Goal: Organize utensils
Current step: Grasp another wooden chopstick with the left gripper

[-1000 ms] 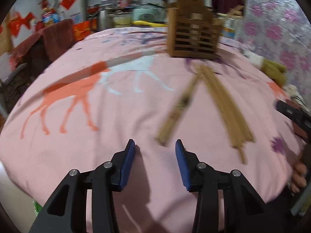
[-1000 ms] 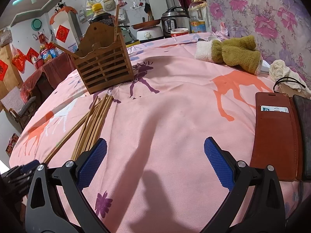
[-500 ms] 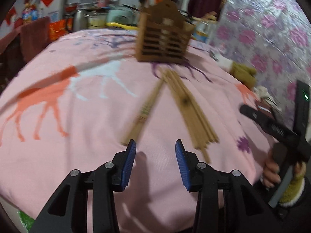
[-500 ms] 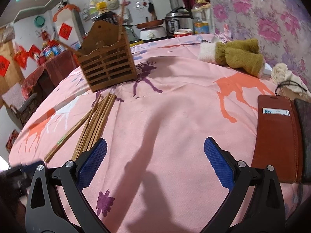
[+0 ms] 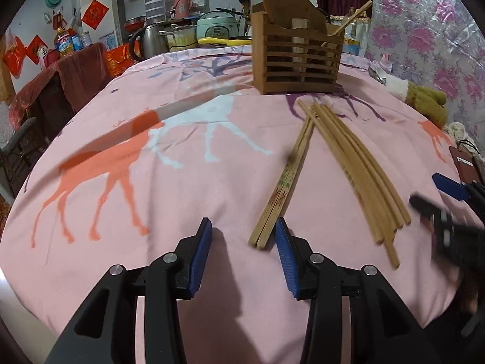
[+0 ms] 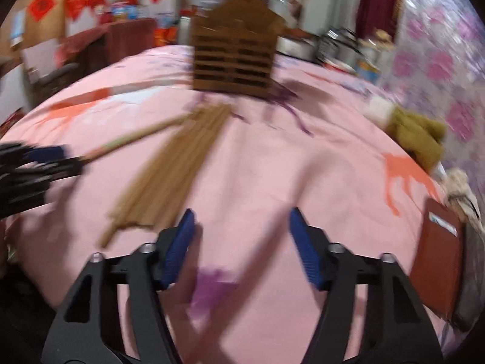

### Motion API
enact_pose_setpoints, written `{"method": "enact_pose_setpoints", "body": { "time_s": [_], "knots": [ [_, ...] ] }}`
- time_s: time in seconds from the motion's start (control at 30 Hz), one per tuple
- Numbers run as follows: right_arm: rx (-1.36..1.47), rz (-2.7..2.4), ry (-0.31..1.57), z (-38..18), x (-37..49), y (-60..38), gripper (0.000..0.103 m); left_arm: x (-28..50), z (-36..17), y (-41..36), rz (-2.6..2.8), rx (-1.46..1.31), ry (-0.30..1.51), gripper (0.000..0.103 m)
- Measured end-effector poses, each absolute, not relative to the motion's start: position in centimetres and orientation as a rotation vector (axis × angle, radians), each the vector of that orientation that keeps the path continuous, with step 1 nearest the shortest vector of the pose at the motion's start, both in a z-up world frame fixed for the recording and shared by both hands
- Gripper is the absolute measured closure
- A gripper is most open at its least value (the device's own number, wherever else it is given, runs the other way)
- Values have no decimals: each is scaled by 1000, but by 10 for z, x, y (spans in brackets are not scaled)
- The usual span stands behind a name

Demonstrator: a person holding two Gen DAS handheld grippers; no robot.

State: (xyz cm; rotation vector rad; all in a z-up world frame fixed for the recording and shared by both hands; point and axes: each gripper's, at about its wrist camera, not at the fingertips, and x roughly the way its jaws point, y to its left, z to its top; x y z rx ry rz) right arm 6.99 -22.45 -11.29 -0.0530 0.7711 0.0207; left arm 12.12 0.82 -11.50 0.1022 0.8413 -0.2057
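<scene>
A slatted wooden utensil holder [image 5: 298, 60] stands at the far side of the pink tablecloth [image 5: 188, 200], with a few chopsticks upright in it. In front of it lie a painted pair of chopsticks [image 5: 285, 182] and a bundle of several plain chopsticks [image 5: 357, 163]. My left gripper [image 5: 244, 236] is open. The pair's near ends lie just inside its right pad, unpressed. The right wrist view is blurred by motion. There my right gripper [image 6: 241, 230] is closing with nothing between the pads, and the bundle [image 6: 182, 163] lies just left of its left finger. The holder [image 6: 236, 57] stands beyond.
A brown wallet [image 6: 436, 261] lies at the right edge of the table, with an olive and white cloth toy [image 6: 418, 136] further back. A kettle [image 5: 145, 42], pots and a rice cooker [image 5: 216, 24] stand behind the table. A chair draped in dark red [image 5: 75, 75] is at the left.
The right gripper's jaws have narrowed from wide open, and it has rolled and swung left towards the bundle. In the left view the painted pair's ends now sit by the right pad.
</scene>
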Motion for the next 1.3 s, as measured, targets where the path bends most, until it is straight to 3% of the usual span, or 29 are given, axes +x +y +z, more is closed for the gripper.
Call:
{"method": "enact_pose_setpoints", "body": {
  "time_s": [0.33, 0.5, 0.73, 0.77, 0.87, 0.9, 0.97, 1.13, 1.3],
  "knots": [
    [-52, 82, 737, -109, 60, -219, 49, 111, -115, 8, -268, 111, 834, 63],
    [-61, 88, 741, -110, 61, -215, 49, 93, -116, -31, -393, 175, 806, 83],
    [-51, 89, 740, -110, 62, -218, 49, 95, -116, -31, -403, 127, 834, 81],
    [-54, 87, 739, -110, 62, -217, 54, 95, -116, -31, -406, 125, 835, 82],
    [-55, 77, 742, -111, 62, -219, 92, 88, -116, -36, -407, 155, 833, 88],
    [-53, 79, 743, -111, 62, -219, 94, 85, -116, -37, -404, 162, 832, 94],
    [-49, 91, 747, -111, 61, -220, 94, 81, -115, -36, -403, 164, 833, 97],
    [-30, 210, 720, -102, 45, -214, 76, 72, -111, -28, -393, 149, 836, 97],
    [-72, 274, 730, -104, 43, -199, 75, 64, -105, -17, -384, 121, 830, 97]
  ]
}}
